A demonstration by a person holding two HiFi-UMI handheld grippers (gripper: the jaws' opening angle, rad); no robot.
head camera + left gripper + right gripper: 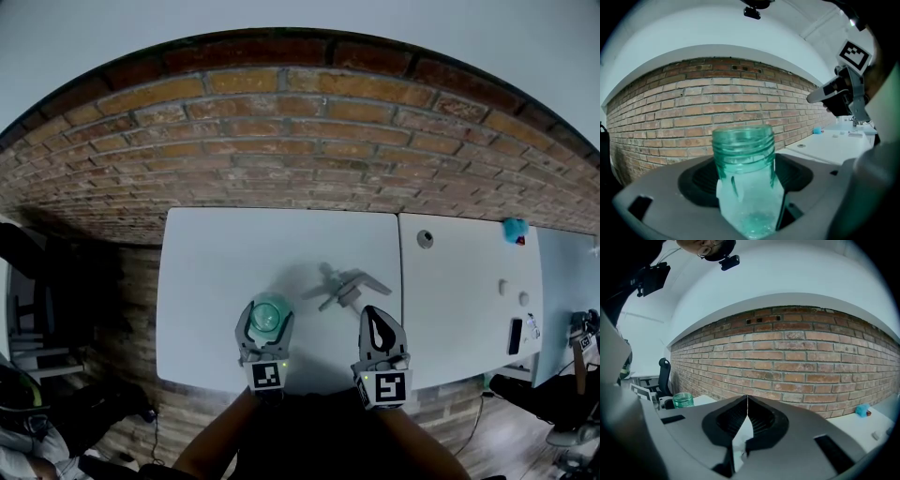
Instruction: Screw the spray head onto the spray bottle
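Left gripper (267, 321) spread around spray bottle (745, 159); base hidden.

This looks like an office or a plain workroom rather than a home. Two white tables (216, 281) stand end to end against a bare red brick wall (309, 122), with smooth pale painted wall above the bricks. A dark swivel chair (663, 376) stands at the far end of the tables. The floor (487, 441) seems to be wood boards, though it is small and warped at the edge of the head view. A cable (155, 422) trails across it, and small bits of kit (518, 333) lie on the right-hand table.
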